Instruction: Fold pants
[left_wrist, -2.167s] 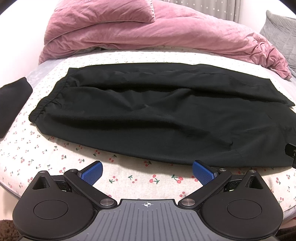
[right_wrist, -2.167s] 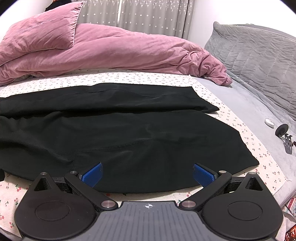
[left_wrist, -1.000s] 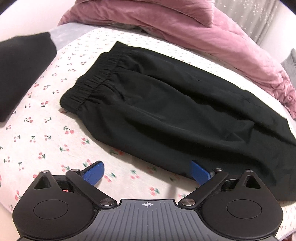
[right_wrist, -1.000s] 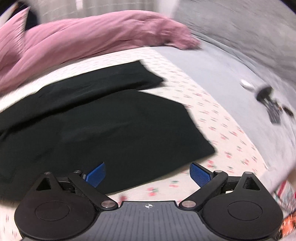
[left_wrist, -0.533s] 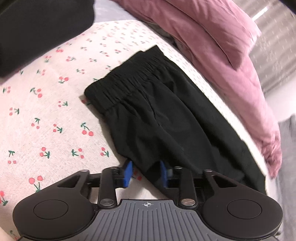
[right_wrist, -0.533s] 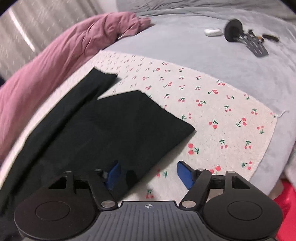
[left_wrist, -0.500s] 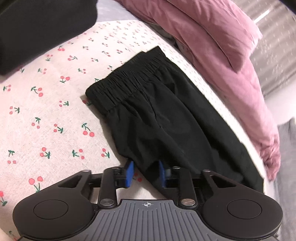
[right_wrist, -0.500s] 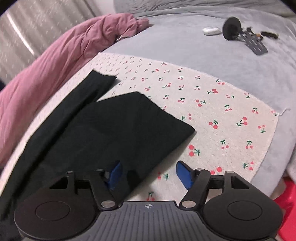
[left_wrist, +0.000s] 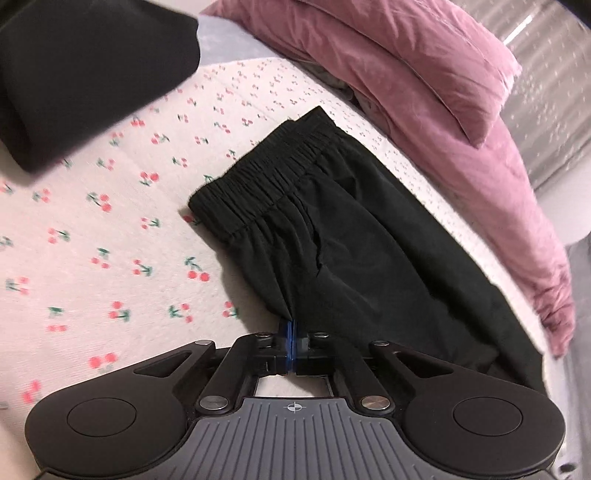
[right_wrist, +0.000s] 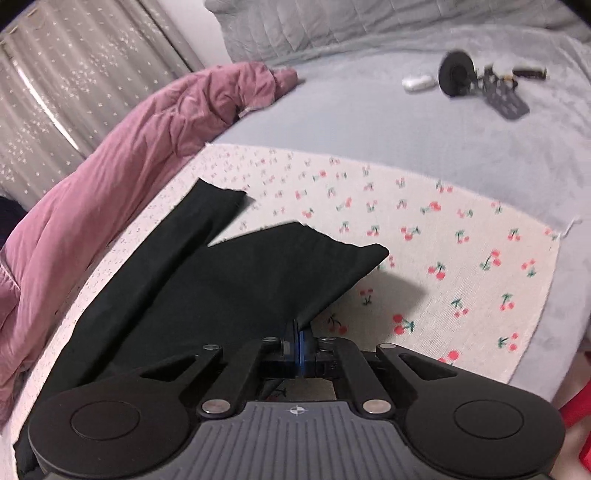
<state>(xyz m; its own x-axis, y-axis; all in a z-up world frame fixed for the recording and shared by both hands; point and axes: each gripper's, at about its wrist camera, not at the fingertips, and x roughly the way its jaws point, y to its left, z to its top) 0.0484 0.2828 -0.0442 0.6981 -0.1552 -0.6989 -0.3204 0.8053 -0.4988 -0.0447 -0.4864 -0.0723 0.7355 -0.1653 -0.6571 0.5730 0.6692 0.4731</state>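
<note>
Both grips are now made where jaws stood wide a second ago. One pair of black pants (left_wrist: 369, 258) is laid flat on the cherry-print sheet (left_wrist: 92, 266), near edge pinched at two spots. Left gripper (left_wrist: 291, 332) is clamped below the waistband; right gripper (right_wrist: 298, 343) is clamped near the hem, that corner lifted. Lengthwise fold judged ready to start. Counted: one pink duvet (right_wrist: 147, 140), one folded dark garment (left_wrist: 81, 70), two grippers.

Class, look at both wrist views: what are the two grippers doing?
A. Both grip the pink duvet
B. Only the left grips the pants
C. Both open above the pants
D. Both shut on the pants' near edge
D: the left gripper and right gripper each pinch black pants fabric between closed blue pads.
</note>
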